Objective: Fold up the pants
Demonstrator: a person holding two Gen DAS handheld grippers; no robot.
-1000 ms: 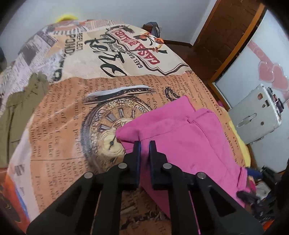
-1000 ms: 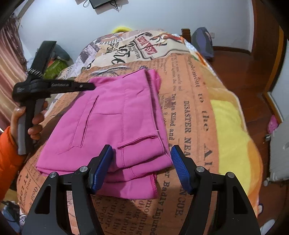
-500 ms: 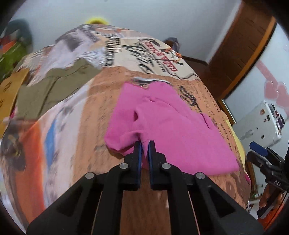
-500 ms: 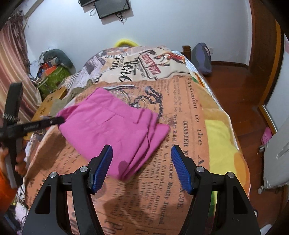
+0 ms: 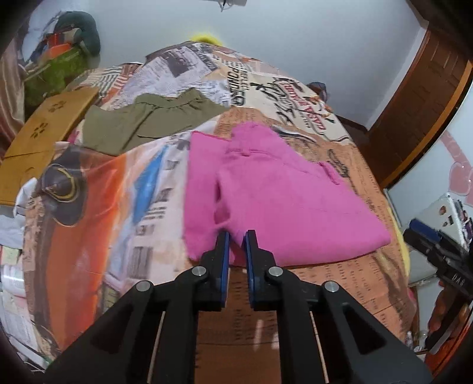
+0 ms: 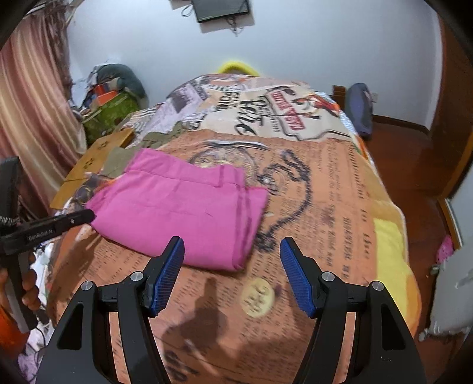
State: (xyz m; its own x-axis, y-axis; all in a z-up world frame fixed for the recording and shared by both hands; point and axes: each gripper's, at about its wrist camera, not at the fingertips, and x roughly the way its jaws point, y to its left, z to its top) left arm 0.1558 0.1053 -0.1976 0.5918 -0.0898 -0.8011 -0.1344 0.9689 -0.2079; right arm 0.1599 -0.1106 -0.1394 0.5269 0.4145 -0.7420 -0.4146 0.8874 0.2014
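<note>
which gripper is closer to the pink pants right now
Left. The left gripper has its tips at the near edge of the pink pants, jaws opening with a bit of fabric between them. The right gripper hovers open, short of the pants' near corner.

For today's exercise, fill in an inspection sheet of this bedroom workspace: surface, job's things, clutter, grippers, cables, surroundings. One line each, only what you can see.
Surface: bed with a newspaper-print blanket.
Job's things: pink pants folded, lying on the blanket.
Clutter: olive garment beyond the pants; cardboard box at the bed's edge.
Grippers: left gripper opening, pants' near edge between its jaws; right gripper open, empty, above the blanket.
Cables: some dangle from the wall screen.
Surroundings: curtain, wooden floor, piled belongings in the corner.
</note>
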